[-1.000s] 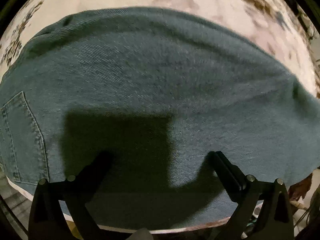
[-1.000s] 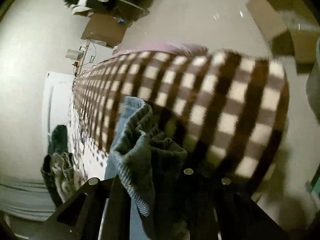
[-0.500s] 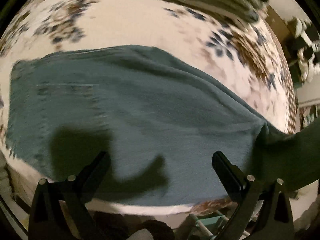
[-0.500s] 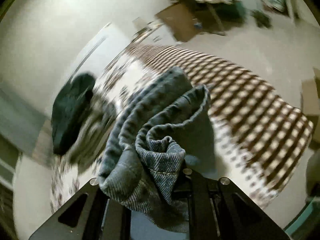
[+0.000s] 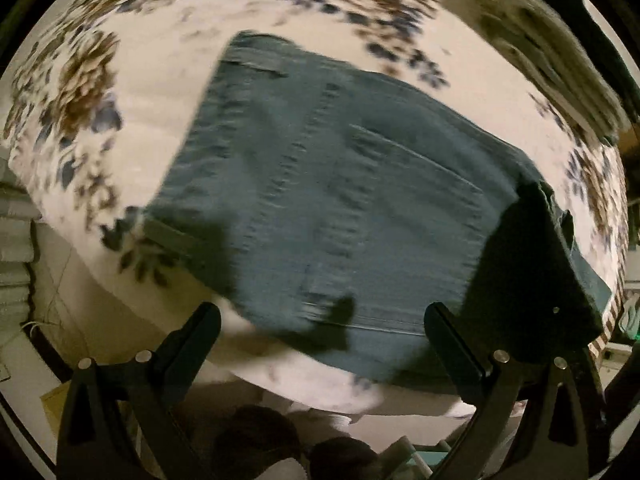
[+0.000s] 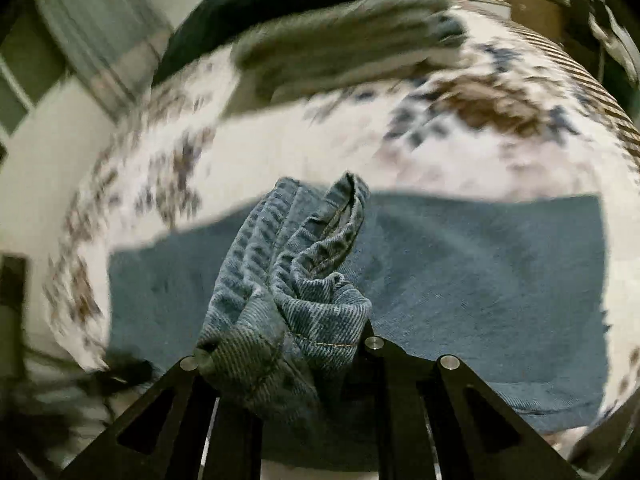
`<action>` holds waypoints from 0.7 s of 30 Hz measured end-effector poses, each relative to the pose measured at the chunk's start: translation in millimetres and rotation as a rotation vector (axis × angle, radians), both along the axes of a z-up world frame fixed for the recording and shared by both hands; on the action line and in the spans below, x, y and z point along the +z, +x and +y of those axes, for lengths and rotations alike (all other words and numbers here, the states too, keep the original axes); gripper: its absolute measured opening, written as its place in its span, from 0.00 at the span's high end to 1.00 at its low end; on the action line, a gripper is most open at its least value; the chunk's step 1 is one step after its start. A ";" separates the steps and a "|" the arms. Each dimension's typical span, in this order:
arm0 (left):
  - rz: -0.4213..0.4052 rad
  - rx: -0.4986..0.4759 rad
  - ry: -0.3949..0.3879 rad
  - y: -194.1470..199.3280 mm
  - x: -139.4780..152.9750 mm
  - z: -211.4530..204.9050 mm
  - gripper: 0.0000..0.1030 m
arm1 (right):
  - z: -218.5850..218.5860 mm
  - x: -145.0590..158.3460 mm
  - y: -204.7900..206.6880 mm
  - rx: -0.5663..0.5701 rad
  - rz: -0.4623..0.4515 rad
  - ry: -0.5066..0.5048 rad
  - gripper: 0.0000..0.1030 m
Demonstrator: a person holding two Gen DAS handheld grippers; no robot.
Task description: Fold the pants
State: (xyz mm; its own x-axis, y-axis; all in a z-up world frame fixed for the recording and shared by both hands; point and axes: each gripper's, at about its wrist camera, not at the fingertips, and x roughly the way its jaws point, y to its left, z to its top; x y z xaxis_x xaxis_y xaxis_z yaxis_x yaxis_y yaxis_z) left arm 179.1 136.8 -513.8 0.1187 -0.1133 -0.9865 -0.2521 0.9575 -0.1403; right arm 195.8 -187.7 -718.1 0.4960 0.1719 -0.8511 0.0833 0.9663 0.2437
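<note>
Blue denim pants [image 5: 340,200] lie flat on a white bedspread with brown and blue flowers [image 5: 160,60]. My left gripper [image 5: 320,324] is open and empty, hovering above the near edge of the pants. My right gripper [image 6: 280,344] is shut on a bunched end of the pants [image 6: 296,280], held above the flat part of the denim [image 6: 480,280]. In the left wrist view that lifted end rises as a dark fold [image 5: 540,260] at the right.
A stack of folded dark and grey clothes [image 6: 320,32] lies at the far side of the bed, also in the left wrist view [image 5: 560,40]. A brown-checked cover [image 6: 600,80] lies at the far right. The bed's near edge [image 5: 300,380] drops to the floor.
My right gripper has swung the held pant end from over the checked cover to above the flat denim. My left gripper has pulled back and up from the pants.
</note>
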 end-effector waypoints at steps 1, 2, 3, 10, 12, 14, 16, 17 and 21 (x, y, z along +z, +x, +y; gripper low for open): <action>-0.002 0.004 -0.002 -0.3 -0.9 5.4 0.00 | 5.8 -7.0 2.2 0.005 0.008 -0.022 0.87; -0.003 0.006 -0.001 1.8 -3.3 5.4 0.00 | 12.2 -13.2 3.5 0.014 0.017 -0.042 0.87; -0.005 0.003 -0.005 2.5 -3.4 8.9 0.00 | 14.6 -18.3 4.8 0.017 0.025 -0.061 0.87; -0.054 -0.035 -0.088 31.1 5.5 -6.6 0.00 | 17.6 -37.3 13.2 0.114 0.183 0.026 0.59; -0.066 -0.060 -0.113 40.8 7.4 -19.8 0.00 | 3.3 -32.2 7.4 0.154 0.208 0.195 0.40; -0.081 -0.097 -0.144 53.2 8.4 -39.7 0.00 | -21.7 -22.2 -2.9 0.128 0.215 0.315 0.35; -0.090 -0.153 -0.142 63.7 4.6 -60.9 0.00 | -59.9 -11.8 -16.1 0.030 0.208 0.351 0.32; -0.083 -0.190 -0.136 72.1 -1.6 -74.0 0.00 | -76.1 -8.9 -20.9 -0.013 0.208 0.348 0.31; -0.091 -0.308 -0.096 81.0 -22.0 -128.8 0.01 | -152.5 -3.4 -43.8 -0.214 0.208 0.294 0.31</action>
State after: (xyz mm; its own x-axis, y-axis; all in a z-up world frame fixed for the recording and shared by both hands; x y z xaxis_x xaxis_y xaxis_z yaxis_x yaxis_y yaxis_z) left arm 260.1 8.1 -535.9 0.1518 -0.2494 -0.9564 0.0652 0.9681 -0.2421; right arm 151.9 -340.2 -721.4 0.3696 0.3344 -0.8669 0.3508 0.8137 0.4635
